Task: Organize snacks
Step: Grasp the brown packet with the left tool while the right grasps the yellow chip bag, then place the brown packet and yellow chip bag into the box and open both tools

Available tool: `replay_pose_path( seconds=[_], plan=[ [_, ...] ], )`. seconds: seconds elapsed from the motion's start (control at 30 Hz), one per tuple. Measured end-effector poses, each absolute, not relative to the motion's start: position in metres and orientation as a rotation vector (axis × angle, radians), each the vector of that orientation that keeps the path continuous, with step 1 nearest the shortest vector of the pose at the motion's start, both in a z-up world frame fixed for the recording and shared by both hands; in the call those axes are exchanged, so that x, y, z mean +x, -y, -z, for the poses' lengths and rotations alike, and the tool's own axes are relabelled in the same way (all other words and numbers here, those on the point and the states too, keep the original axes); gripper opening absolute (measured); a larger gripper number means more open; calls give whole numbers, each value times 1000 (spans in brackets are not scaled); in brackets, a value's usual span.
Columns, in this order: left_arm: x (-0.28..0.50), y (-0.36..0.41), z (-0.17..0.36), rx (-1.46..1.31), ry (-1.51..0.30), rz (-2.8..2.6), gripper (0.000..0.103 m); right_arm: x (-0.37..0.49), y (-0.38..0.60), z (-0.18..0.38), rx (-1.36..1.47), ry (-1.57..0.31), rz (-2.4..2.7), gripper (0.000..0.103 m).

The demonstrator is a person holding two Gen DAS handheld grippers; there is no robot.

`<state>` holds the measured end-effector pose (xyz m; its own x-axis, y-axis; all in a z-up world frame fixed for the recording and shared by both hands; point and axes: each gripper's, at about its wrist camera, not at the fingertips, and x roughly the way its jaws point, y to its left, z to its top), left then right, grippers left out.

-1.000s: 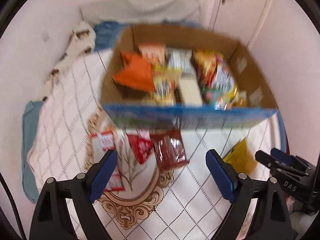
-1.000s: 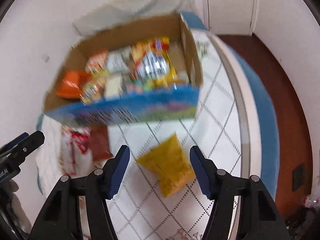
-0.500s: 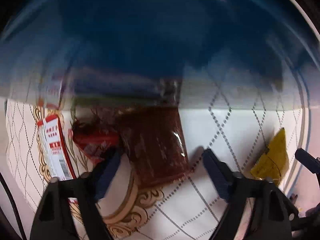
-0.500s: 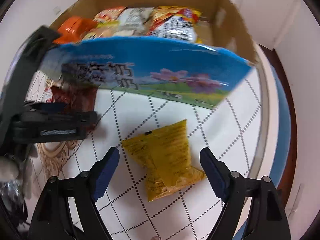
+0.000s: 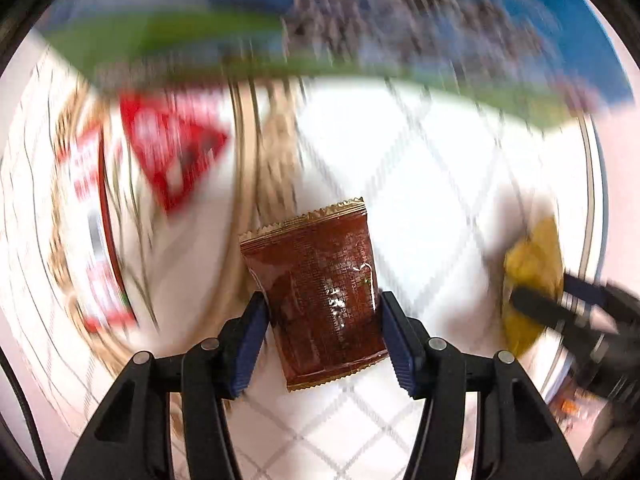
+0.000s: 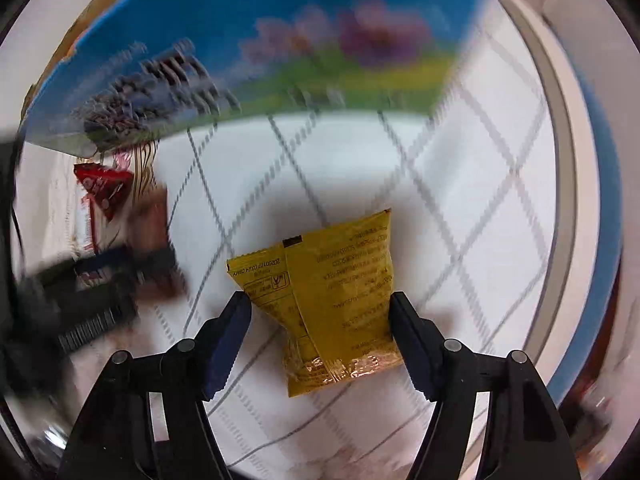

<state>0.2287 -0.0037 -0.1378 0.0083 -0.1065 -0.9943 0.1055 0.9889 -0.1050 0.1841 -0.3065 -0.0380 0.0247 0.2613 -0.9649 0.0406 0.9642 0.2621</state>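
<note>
A brown foil snack packet (image 5: 320, 276) lies on the white diamond-patterned cloth (image 5: 420, 184). My left gripper (image 5: 323, 316) points straight down over it. Its jaws are closing, and both blue pads touch the packet's side edges. A yellow snack packet (image 6: 340, 280) sits between the fingers of my right gripper (image 6: 318, 308). Those jaws are also closing, and the pads meet its two sides. In the left wrist view the yellow packet (image 5: 532, 272) shows at far right, with the blurred right gripper (image 5: 560, 304) on it. The left gripper (image 6: 112, 280) appears blurred in the right wrist view.
The blue printed wall of the cardboard snack box (image 6: 280, 40) stands close behind both packets and fills the top of each view. A red triangular packet (image 5: 172, 148) and a red-and-white packet (image 5: 92, 240) lie left of the brown one. The table's blue rim (image 6: 600, 220) curves along the right.
Both grippers have come down close to the cloth. The left jaws narrowed onto the brown packet and the right jaws onto the yellow one. The box's inside is out of view.
</note>
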Motion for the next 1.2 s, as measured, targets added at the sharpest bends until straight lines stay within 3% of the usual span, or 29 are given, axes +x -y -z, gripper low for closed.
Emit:
replay_pose_path(
  seconds=[0.4, 0.57, 0.8, 1.2],
  plan=[
    [208, -14, 172, -186, -1628, 187, 58, 150, 280, 59, 148, -1566, -116, 78],
    [197, -16, 165, -164, -1600, 175, 52, 148, 270, 73, 132, -1563, -101, 74],
    [199, -11, 118, -98, -1519, 220, 52, 135, 283, 41, 226, -1462, -99, 62],
    [268, 8, -17, -165, -1322, 358, 52, 178, 290, -65, 362, -1260, -208, 60]
  ],
)
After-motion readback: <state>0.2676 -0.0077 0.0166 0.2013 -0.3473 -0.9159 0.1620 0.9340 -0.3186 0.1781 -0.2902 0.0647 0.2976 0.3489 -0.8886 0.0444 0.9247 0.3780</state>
